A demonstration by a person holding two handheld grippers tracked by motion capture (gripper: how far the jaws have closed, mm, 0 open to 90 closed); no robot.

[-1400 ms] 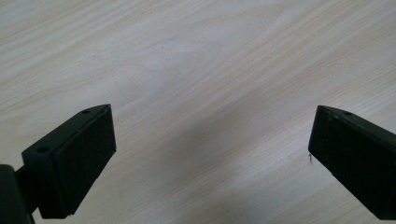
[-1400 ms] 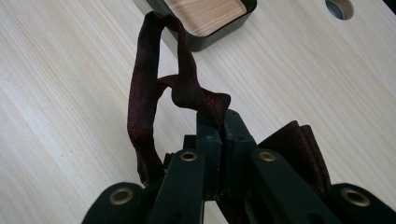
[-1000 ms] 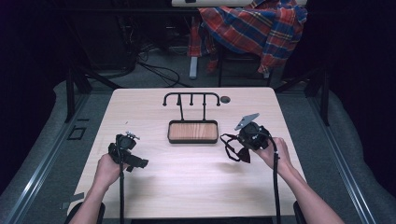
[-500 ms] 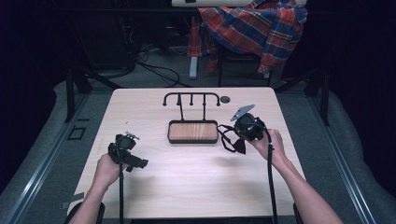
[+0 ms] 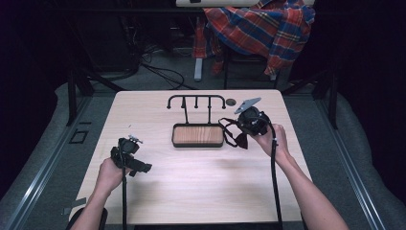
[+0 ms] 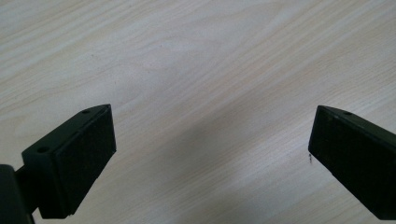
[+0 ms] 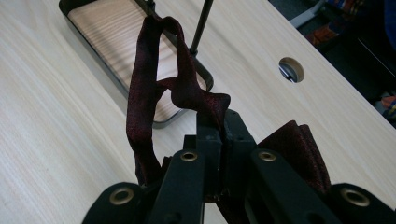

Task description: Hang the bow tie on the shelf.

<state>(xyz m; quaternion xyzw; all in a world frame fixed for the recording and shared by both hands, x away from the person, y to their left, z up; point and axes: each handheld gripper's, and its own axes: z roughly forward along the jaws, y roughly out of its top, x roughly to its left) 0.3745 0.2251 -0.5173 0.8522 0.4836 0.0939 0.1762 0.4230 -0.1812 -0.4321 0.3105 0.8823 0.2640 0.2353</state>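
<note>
The right gripper [image 5: 238, 132] pinches a dark red bow tie [image 7: 187, 95] near the rack [image 5: 196, 100] — likely hanging next — while the left gripper [image 6: 210, 154] gapes empty.

The high view looked forward and down on the worktop [image 5: 201, 187]; both gripper views sat close above it, the right sharing the tray [image 7: 100, 28].

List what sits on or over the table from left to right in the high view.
left gripper, jaws open over bare wood → wood-bottomed tray of the black hook rack → dark red bow tie hanging from the shut right gripper → round cable hole is farther back, so left unplaced.
</note>
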